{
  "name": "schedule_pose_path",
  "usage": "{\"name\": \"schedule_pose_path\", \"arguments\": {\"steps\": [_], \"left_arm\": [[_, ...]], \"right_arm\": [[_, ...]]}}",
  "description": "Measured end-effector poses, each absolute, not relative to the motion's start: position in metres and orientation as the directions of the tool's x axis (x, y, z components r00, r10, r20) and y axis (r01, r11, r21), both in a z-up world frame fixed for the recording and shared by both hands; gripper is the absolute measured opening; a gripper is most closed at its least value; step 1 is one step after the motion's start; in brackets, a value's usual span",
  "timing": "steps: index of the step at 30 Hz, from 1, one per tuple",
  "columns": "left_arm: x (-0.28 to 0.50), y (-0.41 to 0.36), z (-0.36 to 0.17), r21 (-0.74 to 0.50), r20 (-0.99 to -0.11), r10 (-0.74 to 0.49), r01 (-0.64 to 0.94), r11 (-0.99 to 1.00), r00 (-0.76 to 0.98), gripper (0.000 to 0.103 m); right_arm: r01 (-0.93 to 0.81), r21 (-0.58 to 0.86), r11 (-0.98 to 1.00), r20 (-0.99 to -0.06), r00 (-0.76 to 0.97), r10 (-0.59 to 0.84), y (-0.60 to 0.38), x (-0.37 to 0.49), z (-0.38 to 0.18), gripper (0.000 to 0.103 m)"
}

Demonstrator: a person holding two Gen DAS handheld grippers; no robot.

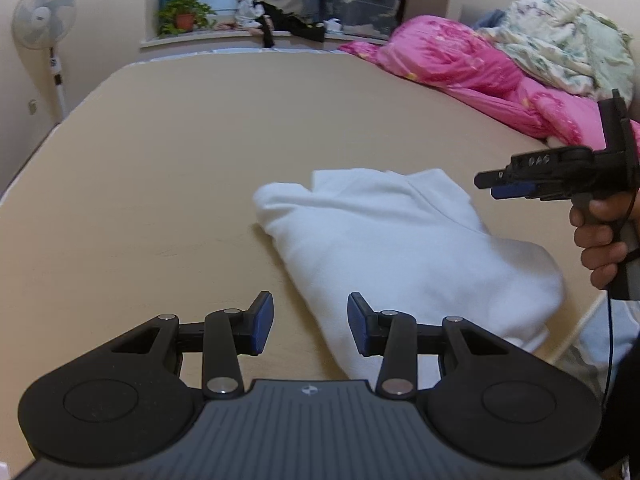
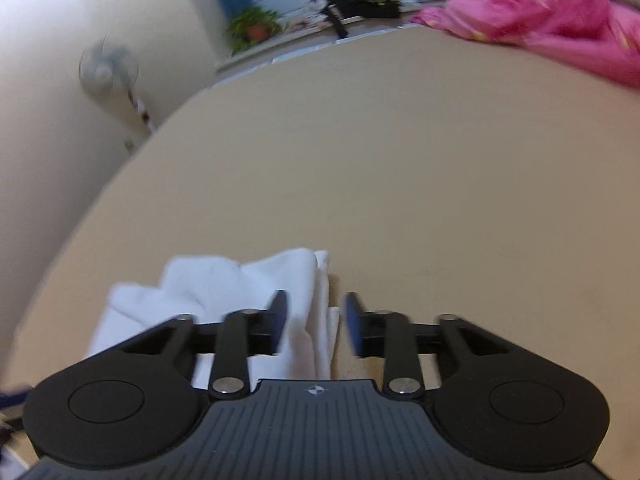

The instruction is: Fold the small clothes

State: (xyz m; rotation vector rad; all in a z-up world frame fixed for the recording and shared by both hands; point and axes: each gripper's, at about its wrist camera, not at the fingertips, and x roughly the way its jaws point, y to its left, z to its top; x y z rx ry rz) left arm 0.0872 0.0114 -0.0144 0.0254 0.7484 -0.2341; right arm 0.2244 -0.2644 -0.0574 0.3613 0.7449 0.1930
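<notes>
A white garment [image 1: 404,248] lies folded in a thick bundle on the tan table [image 1: 200,152], near its right front edge. My left gripper [image 1: 311,322] is open and empty, hovering just above the garment's near left edge. My right gripper [image 1: 490,186] shows at the right of the left wrist view, held in a hand above the garment's far right corner. In the right wrist view the right gripper [image 2: 313,324] is open, with the garment's edge [image 2: 240,280] below and between its fingers, not gripped. That view is blurred.
A pink quilt [image 1: 460,64] and a pale floral blanket [image 1: 568,40] are heaped at the table's far right. A standing fan [image 1: 44,16] is at the far left. A potted plant [image 1: 184,16], bags and plastic bins sit on the window sill behind.
</notes>
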Motion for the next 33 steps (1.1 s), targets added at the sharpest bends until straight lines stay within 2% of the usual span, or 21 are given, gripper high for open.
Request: {"name": "schedule_pose_path", "arguments": {"steps": [1, 6, 8, 11, 15, 17, 18, 19, 20, 21, 25, 27, 28, 31, 33], "left_arm": [[0.086, 0.009, -0.015, -0.062, -0.676, -0.214, 0.236, 0.97, 0.705, 0.047], [0.079, -0.005, -0.02, -0.07, -0.678, -0.294, 0.338, 0.938, 0.674, 0.055], [0.074, -0.015, -0.022, -0.063, -0.682, -0.328, 0.393, 0.917, 0.654, 0.063], [0.061, -0.035, -0.029, -0.023, -0.701, -0.368, 0.497, 0.868, 0.611, 0.066], [0.044, -0.058, -0.047, 0.123, -0.737, -0.323, 0.588, 0.799, 0.594, 0.066], [0.038, -0.066, -0.057, 0.206, -0.742, -0.283, 0.608, 0.767, 0.608, 0.065], [0.038, -0.067, -0.062, 0.233, -0.745, -0.263, 0.609, 0.758, 0.613, 0.062], [0.037, -0.068, -0.066, 0.265, -0.745, -0.239, 0.606, 0.75, 0.622, 0.048], [0.038, -0.067, -0.068, 0.289, -0.742, -0.222, 0.602, 0.744, 0.632, 0.02], [0.038, -0.064, -0.068, 0.294, -0.741, -0.219, 0.6, 0.744, 0.635, 0.004], [0.035, -0.035, -0.043, 0.179, -0.694, -0.315, 0.579, 0.796, 0.647, 0.004], [0.032, -0.023, -0.04, 0.132, -0.7, -0.344, 0.587, 0.799, 0.626, 0.003], [0.031, -0.022, -0.043, 0.13, -0.719, -0.344, 0.603, 0.787, 0.604, 0.003], [0.032, -0.026, -0.062, 0.165, -0.788, -0.292, 0.643, 0.748, 0.542, 0.006], [0.037, -0.018, -0.051, 0.095, -0.764, -0.354, 0.637, 0.765, 0.539, 0.006]], "right_arm": [[-0.045, 0.416, 0.908, -0.625, 0.711, 0.321, -0.27, 0.218, -0.056, 0.047], [-0.094, 0.509, 0.856, -0.688, 0.554, 0.469, -0.283, 0.191, -0.065, 0.051], [-0.131, 0.479, 0.868, -0.716, 0.515, 0.472, -0.283, 0.179, -0.068, 0.051], [-0.166, 0.424, 0.89, -0.744, 0.497, 0.447, -0.28, 0.16, -0.069, 0.051], [-0.16, 0.444, 0.882, -0.747, 0.476, 0.463, -0.283, 0.147, -0.071, 0.051], [-0.172, 0.433, 0.885, -0.749, 0.477, 0.459, -0.282, 0.14, -0.072, 0.047], [-0.175, 0.427, 0.887, -0.748, 0.483, 0.455, -0.282, 0.138, -0.072, 0.034], [-0.172, 0.432, 0.885, -0.743, 0.488, 0.457, -0.283, 0.137, -0.072, 0.015], [-0.16, 0.45, 0.879, -0.733, 0.496, 0.466, -0.286, 0.137, -0.071, 0.008], [-0.142, 0.479, 0.866, -0.714, 0.512, 0.478, -0.29, 0.136, -0.068, 0.006], [-0.147, 0.597, 0.789, -0.586, 0.592, 0.553, -0.313, 0.122, -0.045, 0.004], [-0.161, 0.606, 0.779, -0.562, 0.606, 0.563, -0.321, 0.115, -0.037, 0.004], [-0.156, 0.585, 0.796, -0.591, 0.59, 0.55, -0.32, 0.114, -0.039, 0.004], [-0.136, 0.459, 0.878, -0.768, 0.436, 0.469, -0.303, 0.122, -0.071, 0.005], [-0.151, 0.319, 0.936, -0.833, 0.425, 0.353, -0.293, 0.123, -0.079, 0.009]]}}
